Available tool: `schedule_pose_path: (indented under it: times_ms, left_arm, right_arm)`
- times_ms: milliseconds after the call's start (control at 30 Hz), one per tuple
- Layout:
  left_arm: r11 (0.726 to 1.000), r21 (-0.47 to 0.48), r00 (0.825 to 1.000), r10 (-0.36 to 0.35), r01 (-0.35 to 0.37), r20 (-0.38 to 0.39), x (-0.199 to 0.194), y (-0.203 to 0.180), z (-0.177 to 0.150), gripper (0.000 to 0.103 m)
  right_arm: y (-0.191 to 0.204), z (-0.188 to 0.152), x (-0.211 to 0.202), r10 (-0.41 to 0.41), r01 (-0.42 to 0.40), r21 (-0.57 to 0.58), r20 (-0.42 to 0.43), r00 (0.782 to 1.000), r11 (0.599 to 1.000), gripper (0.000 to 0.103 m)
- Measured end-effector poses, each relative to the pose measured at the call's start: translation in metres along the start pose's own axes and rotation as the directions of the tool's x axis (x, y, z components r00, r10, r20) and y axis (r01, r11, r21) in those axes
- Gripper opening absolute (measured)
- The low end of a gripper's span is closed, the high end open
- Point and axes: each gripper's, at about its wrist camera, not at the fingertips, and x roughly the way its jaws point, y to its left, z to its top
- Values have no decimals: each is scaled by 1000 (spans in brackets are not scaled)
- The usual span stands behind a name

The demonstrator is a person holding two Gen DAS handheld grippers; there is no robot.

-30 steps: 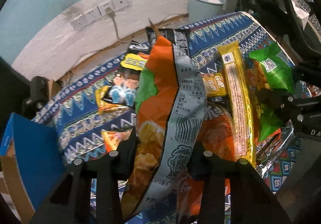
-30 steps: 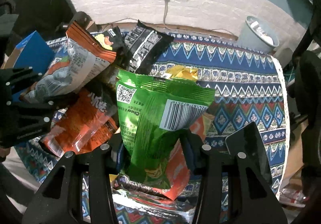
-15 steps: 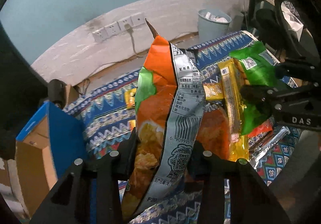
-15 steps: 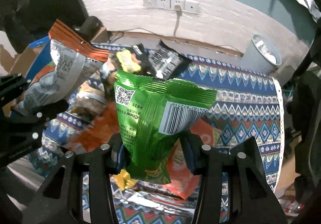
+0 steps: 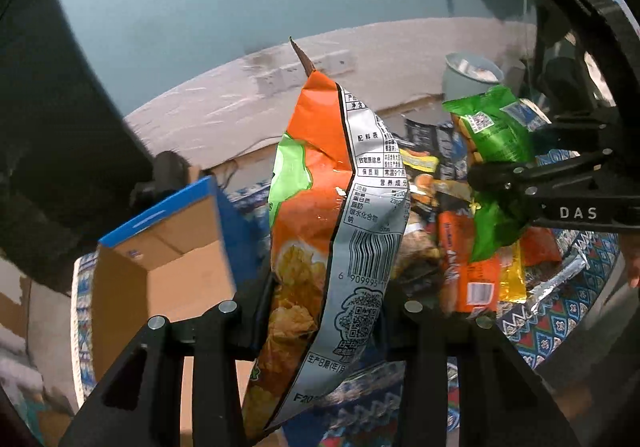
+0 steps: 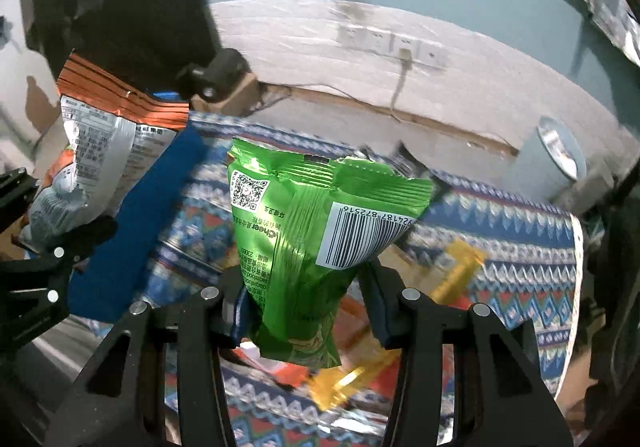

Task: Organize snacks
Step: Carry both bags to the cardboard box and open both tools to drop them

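Note:
My left gripper (image 5: 324, 311) is shut on an orange chip bag (image 5: 320, 215) and holds it upright in the air, beside an open blue cardboard box (image 5: 160, 247) at the left. My right gripper (image 6: 306, 307) is shut on a green snack bag (image 6: 304, 231), lifted above the patterned cloth. In the left wrist view the right gripper (image 5: 496, 183) and the green bag (image 5: 496, 135) show at the right. In the right wrist view the orange bag (image 6: 88, 151) and the left gripper (image 6: 48, 259) show at the left, near the blue box (image 6: 140, 223).
Several loose snack packs (image 5: 472, 259) lie heaped on the patterned cloth (image 6: 512, 247), among them yellow bars (image 6: 456, 271). A grey waste bin (image 6: 556, 151) stands at the back right by the white wall with sockets (image 6: 384, 43).
Both grippers have risen and swung left with their bags. The blue box has come closer in the left wrist view, and the snack heap has dropped away below.

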Motion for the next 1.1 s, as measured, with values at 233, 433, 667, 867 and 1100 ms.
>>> schedule_pose_path:
  times_ms: [233,433,667,867,1100]
  left_arm:
    - [994,-65,995,93,-91,32,-19,44,-14,41]
    - [979,-135,987,157,-153,20,-27,85,-29,41]
    - [960,-183,977,215,-214,-19,-25,115,-48,41]
    - [938,-240,968,235,-250,-87,-16,140,-67,41]
    - [929,-259,962,232,-264,-145,-9,148,-78,44]
  right_arm:
    - [50,25,1,66,-65,-60,19,998,996,46]
    - [100,48,3,127,-122,-113,33,991,986,46]
    - [160,61,12,180,-171,-192,28,983,966,46]
    - [193,61,33,209,-209,-219,-24,978,953,46]
    - [211,55,55,223,-237,-241,-86,971,941,46]
